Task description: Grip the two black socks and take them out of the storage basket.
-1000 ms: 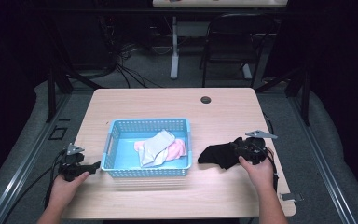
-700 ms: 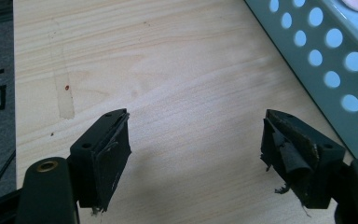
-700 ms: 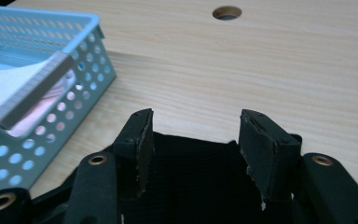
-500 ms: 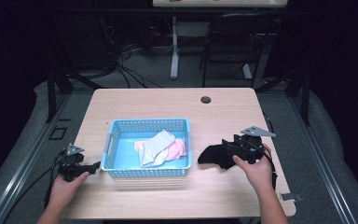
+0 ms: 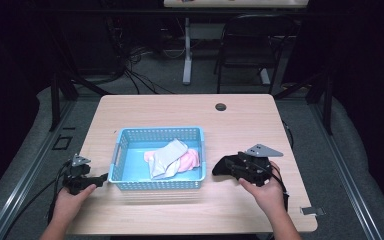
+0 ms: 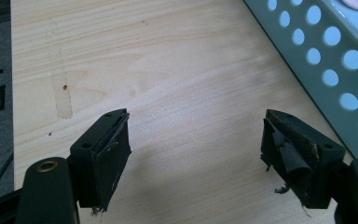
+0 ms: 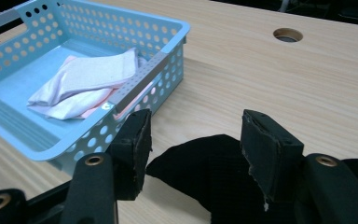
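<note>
**STATUS: SORTING CLOTH INTO BASKET, PARTLY DONE**

Done: the light-blue perforated plastic basket (image 5: 130, 142) sits mid-table and already holds a folded grey-white cloth (image 5: 166, 157) lying on top of a pink cloth (image 5: 190, 160), both toward the basket's right half.

Left: one black fabric piece (image 7: 205, 163) lies on the light wooden table (image 5: 180, 107), outside the basket, just beside its right wall.

Right gripper (image 7: 193, 156): jaws apart, straddling the black fabric from above, w/ nothing clamped. Fabric lies flat on the table betw. the jaws.

Left gripper (image 6: 196, 158): jaws wide apart, empty, low over bare table just left of the basket; basket wall visible at the upper right of the left gripper view.

Judgement: approx. two items in, one to go. Remaining steps: close on black fabric, lift, carry over the rim, release inside.
</note>
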A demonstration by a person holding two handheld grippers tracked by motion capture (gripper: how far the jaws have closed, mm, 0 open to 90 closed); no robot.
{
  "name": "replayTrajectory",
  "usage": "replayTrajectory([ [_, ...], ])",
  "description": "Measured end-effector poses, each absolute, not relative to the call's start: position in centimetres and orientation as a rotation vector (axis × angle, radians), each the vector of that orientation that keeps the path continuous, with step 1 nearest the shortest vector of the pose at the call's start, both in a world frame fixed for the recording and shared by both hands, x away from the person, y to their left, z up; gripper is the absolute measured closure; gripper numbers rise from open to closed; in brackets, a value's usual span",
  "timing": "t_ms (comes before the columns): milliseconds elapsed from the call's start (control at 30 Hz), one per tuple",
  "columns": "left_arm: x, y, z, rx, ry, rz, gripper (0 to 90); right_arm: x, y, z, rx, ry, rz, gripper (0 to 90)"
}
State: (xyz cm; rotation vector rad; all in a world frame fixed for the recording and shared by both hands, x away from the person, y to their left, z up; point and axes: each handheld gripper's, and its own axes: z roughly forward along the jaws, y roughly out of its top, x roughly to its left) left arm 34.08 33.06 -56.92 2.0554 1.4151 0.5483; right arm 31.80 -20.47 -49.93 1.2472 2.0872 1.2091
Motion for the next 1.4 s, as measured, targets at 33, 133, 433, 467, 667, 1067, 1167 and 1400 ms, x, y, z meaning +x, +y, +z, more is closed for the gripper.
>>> replayTrajectory([
  [33,34.1,33.1,-56.9,2.055,1.415,0.548,23.7,31.7,-20.2,-50.1,1.240,2.093,1.218,43.2],
  [133,34.1,33.1,-56.9,2.055,1.416,0.548,23.7,31.4,-19.7,-50.5,1.224,2.111,1.218,43.2],
  [433,34.1,33.0,-57.0,2.049,1.420,0.546,23.7,30.9,-19.1,-52.4,1.200,2.114,1.232,43.3],
  [467,34.1,33.1,-57.0,2.048,1.420,0.545,23.7,30.9,-19.1,-52.6,1.197,2.115,1.229,43.5],
  [667,34.1,33.2,-56.9,2.040,1.421,0.547,23.7,31.3,-19.4,-54.2,1.233,2.138,1.241,44.1],
  [1067,34.0,33.3,-56.7,2.030,1.424,0.550,23.7,31.4,-18.8,-55.5,1.188,2.167,1.164,45.1],
  [1167,34.0,33.3,-56.7,2.033,1.418,0.551,23.7,31.5,-18.9,-55.5,1.186,2.150,1.157,43.6],
  [1400,34.0,33.4,-56.6,2.032,1.418,0.551,23.6,31.7,-19.4,-55.2,1.199,2.103,1.220,41.6],
])
